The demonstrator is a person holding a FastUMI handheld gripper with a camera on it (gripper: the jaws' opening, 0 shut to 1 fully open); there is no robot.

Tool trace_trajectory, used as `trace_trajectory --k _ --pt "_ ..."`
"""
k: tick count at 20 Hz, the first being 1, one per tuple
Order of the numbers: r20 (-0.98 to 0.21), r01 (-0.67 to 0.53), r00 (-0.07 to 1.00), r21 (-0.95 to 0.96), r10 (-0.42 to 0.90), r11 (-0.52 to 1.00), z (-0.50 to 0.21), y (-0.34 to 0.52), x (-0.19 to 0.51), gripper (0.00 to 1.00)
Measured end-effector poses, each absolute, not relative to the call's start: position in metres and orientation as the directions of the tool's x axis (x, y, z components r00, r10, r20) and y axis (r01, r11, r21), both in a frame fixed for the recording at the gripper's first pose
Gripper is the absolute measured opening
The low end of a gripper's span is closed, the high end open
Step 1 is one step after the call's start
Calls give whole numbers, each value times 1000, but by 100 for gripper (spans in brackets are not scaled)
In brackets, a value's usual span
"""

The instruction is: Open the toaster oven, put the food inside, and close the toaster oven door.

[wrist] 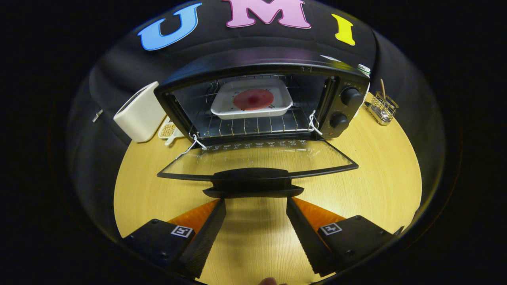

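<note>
My claw (255, 204) hangs released over the wooden counter (376, 174), its fingertips flanking the handle (252, 186) of the toaster oven (261, 103) door (257, 158), which lies folded fully down at 12 o'clock. Inside on the rack, a white tray (233, 107) carries the red food (253, 99); a cream box (138, 113) stands at 10 o'clock

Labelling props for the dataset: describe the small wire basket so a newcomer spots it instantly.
Start at the black toaster oven at the back of the wooden table, far beyond the open gripper. Go past the oven's knob side to the table's edge: the wire basket stands there alone, apart from the oven. It is a see-through metal mesh holder with a stick poking up, unlike the solid white box on the oven's other side.
</note>
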State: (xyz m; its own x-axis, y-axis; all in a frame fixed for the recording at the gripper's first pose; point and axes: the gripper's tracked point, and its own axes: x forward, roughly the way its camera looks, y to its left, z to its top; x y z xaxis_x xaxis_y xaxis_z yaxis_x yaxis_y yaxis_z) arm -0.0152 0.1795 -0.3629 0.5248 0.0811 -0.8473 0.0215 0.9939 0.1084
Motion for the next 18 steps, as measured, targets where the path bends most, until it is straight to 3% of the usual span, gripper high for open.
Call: trace_trajectory --k 8,18 --pt "-752 -4 652 127 99 992 -305 177 7 99" --pt "-485 -10 873 67 41 998 -188 130 15 99"
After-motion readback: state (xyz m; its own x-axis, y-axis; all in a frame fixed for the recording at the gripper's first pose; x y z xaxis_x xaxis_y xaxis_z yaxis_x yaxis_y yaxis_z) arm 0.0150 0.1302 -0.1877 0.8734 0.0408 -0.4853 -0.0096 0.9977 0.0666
